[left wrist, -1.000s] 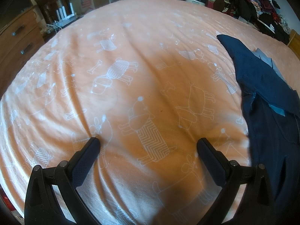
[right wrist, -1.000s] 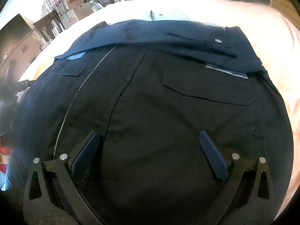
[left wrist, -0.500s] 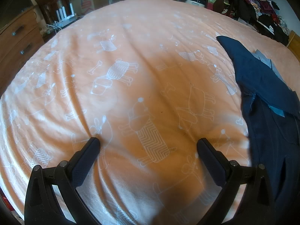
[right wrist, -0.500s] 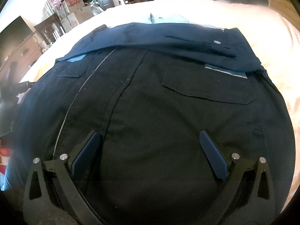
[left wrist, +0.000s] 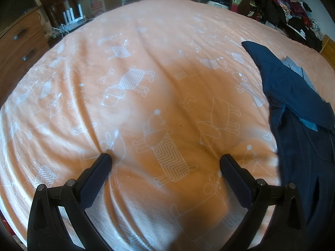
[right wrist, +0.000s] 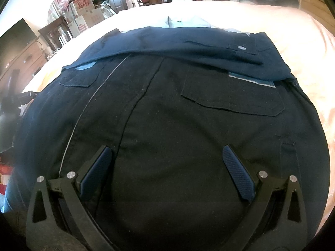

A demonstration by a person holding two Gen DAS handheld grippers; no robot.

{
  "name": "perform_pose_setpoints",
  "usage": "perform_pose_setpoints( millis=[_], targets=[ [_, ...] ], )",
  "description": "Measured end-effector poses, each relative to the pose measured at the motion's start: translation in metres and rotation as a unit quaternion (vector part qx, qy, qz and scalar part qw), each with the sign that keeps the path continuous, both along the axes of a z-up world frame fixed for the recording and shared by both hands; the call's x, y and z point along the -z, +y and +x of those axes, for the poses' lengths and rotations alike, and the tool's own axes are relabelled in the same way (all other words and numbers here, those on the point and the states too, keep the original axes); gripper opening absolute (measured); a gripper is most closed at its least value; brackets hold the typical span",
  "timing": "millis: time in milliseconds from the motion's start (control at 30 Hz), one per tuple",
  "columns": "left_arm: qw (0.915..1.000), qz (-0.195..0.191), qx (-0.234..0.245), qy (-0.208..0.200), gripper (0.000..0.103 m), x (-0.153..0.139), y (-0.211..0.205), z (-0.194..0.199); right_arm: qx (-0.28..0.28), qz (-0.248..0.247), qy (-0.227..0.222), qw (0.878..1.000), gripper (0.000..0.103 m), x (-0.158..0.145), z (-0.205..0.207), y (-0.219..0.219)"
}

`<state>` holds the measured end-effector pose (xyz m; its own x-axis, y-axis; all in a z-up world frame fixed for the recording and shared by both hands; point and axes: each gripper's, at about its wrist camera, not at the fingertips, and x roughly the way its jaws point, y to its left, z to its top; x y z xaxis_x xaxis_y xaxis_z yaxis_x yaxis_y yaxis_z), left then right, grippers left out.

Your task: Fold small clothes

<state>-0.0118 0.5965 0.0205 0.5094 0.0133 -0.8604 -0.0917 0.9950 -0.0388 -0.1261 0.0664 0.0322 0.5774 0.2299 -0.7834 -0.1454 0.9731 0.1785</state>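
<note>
I had both claws spread wide and empty — left gripper [left wrist: 165,159] over the orange blanket [left wrist: 146,52], right gripper [right wrist: 167,152] above the navy shorts [right wrist: 178,125].

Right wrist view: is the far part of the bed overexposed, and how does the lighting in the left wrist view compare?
Right wrist view: yes, the bedspread beyond the dark trousers is washed out almost to white, while the trousers stay dark but readable. Left wrist view: the exposure is even, the dog print is clear, and a broad soft shadow crosses the middle of the bedspread; fisheye bending curves the edges in both.
</note>
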Motion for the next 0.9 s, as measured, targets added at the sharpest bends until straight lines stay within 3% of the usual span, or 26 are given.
perform_pose_setpoints(
  millis=[900],
  targets=[
    [1.0000, -0.001, -0.001, -0.002, 0.103, -0.0002, -0.0001, -0.0005, 0.006, 0.000, -0.010, 1.000, 0.103, 0.0006, -0.0008, -0.0007]
  ],
)
